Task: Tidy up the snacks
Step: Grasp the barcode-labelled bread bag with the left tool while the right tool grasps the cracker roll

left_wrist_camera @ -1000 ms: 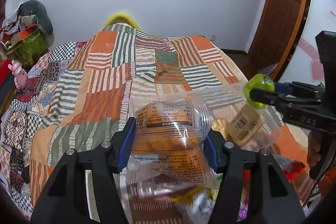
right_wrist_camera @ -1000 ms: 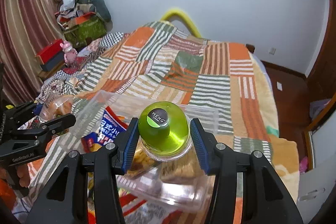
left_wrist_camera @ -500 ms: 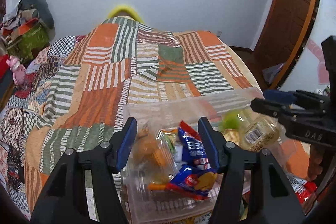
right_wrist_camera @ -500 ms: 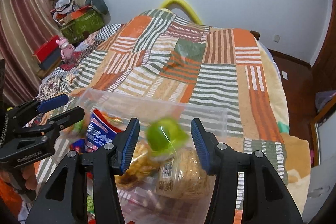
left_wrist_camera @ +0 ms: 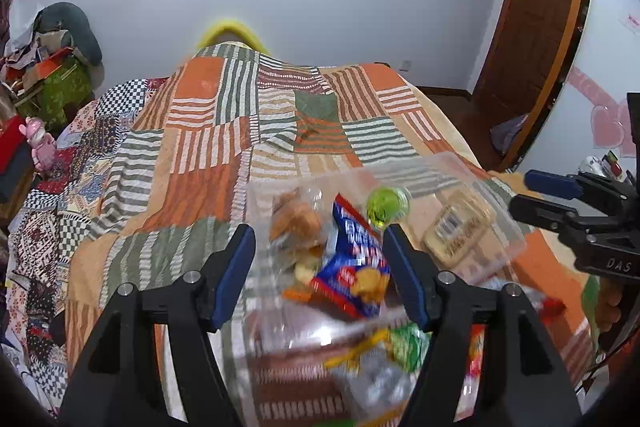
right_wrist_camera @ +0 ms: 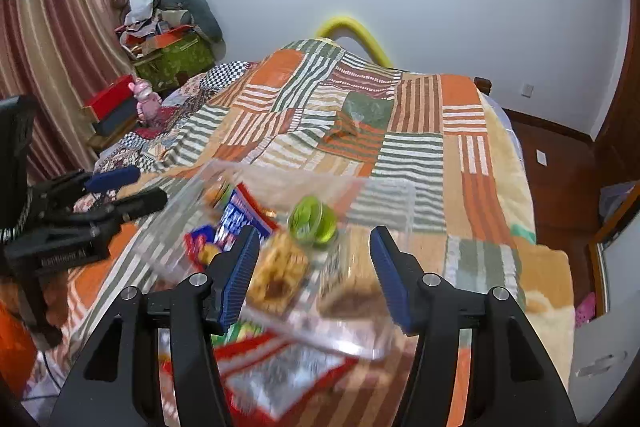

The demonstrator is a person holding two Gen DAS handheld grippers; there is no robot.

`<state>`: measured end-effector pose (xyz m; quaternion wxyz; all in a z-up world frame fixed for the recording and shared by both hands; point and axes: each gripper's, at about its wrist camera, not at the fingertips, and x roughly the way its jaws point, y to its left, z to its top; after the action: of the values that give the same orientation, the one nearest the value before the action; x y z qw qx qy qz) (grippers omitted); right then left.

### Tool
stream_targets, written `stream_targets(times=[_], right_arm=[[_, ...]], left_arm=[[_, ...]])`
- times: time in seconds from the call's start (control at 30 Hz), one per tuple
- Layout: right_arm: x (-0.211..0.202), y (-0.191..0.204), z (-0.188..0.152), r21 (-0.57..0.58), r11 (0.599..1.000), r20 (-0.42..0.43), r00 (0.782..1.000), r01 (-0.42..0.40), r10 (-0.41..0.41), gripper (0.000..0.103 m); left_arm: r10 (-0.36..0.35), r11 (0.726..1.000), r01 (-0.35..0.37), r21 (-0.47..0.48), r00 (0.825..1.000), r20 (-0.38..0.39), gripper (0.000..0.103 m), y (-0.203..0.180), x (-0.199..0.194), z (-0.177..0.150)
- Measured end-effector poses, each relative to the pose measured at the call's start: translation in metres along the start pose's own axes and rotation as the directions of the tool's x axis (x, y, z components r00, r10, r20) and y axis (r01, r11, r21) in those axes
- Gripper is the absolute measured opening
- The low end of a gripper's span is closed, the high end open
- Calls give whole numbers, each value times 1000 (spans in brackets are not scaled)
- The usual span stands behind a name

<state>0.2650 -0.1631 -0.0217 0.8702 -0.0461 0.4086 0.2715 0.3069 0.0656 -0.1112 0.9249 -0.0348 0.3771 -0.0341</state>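
Note:
A clear plastic bin [left_wrist_camera: 460, 167] [right_wrist_camera: 384, 195] lies on the patchwork bedspread. It holds a green jelly cup [left_wrist_camera: 386, 205] [right_wrist_camera: 314, 219], a clear pack of orange pastries [left_wrist_camera: 298, 221], a blue snack bag [left_wrist_camera: 352, 267] [right_wrist_camera: 236, 219] and a beige cracker pack [left_wrist_camera: 456, 231] [right_wrist_camera: 348, 279]. My left gripper [left_wrist_camera: 320, 267] is open and empty above the bin's near edge. My right gripper [right_wrist_camera: 312, 267] is open and empty above the bin. Each gripper shows in the other's view.
More loose snack packets [left_wrist_camera: 384, 359] [right_wrist_camera: 280, 375] lie blurred on the bed in front of the bin. The bed [right_wrist_camera: 400, 131] stretches away to the wall. Cluttered boxes [right_wrist_camera: 172, 55] stand at the left, a wooden door [left_wrist_camera: 532, 27] at the right.
My left gripper let go of the pastry pack and my right gripper let go of the green jelly cup. Both now lie in the bin. Both grippers pulled back.

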Motion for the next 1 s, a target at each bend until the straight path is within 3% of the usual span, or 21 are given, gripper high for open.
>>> stream_targets(times=[0.23, 0.47, 0.7, 1.0], right_arm=[[-36, 6, -33, 1, 1000, 30, 999, 14, -14, 60], [-48, 18, -68, 16, 1000, 5, 1000, -13, 13, 65], [-20, 35, -94, 0, 999, -104, 993, -54, 54, 65], [23, 53, -109, -26, 995, -215, 973, -94, 86, 65]], left_arm=[[21, 999, -20, 31, 999, -38, 69, 0, -36, -45], [16, 999, -13, 32, 994, -107, 72, 1, -55, -95], [-17, 999, 10, -41, 981, -192, 72, 4, -45, -135], [-49, 998, 35, -56, 962, -269, 72, -5, -18, -164]])
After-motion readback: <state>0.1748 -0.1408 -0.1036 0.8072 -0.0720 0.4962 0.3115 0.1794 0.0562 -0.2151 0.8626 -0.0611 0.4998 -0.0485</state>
